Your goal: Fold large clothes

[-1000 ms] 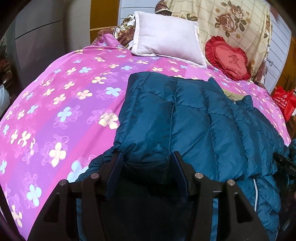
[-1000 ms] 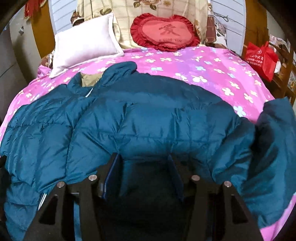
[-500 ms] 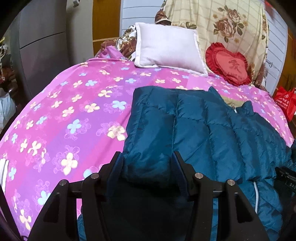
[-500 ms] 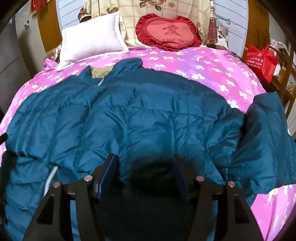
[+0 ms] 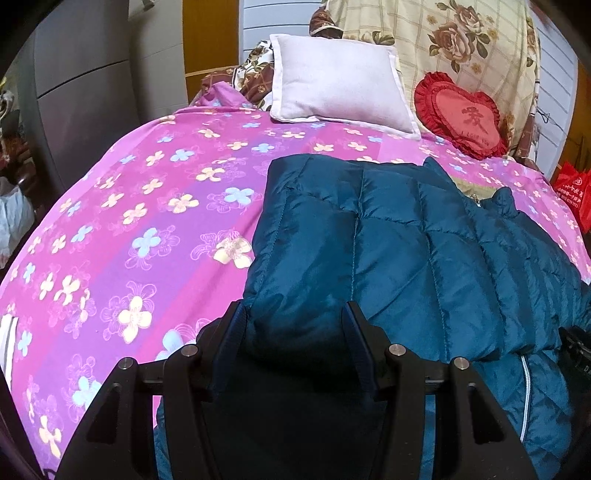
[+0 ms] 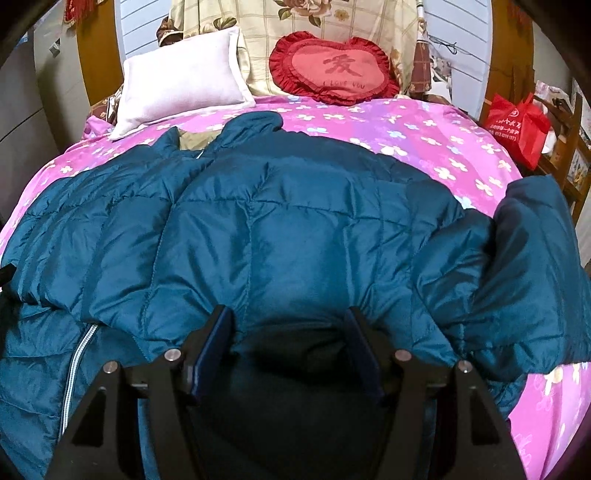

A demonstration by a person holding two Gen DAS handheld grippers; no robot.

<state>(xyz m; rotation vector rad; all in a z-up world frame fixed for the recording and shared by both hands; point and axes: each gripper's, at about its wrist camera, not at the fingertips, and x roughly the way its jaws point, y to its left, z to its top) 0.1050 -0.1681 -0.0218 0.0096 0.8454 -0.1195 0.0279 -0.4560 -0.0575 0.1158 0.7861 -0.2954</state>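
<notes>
A teal quilted down jacket (image 5: 406, 251) lies spread on a bed with a pink flowered cover (image 5: 129, 221). My left gripper (image 5: 295, 317) has its jaws wide apart with a thick bulge of the jacket's left side between the fingers. In the right wrist view the jacket (image 6: 277, 229) fills the middle, its collar toward the pillows and a sleeve (image 6: 532, 258) lying off to the right. My right gripper (image 6: 290, 321) also stands wide apart with a fold of the jacket's lower part between the fingers. A white zipper (image 6: 77, 365) shows at lower left.
A white pillow (image 5: 340, 81) and a red heart cushion (image 5: 461, 114) lean at the head of the bed against a floral quilt (image 6: 332, 22). A red bag (image 6: 517, 125) sits on a wooden chair at the right. Grey cabinets (image 5: 74, 92) stand left.
Both grippers have drawn back toward the foot of the bed, bringing the jacket's lower part with them. The folded left side now lies flatter over the body.
</notes>
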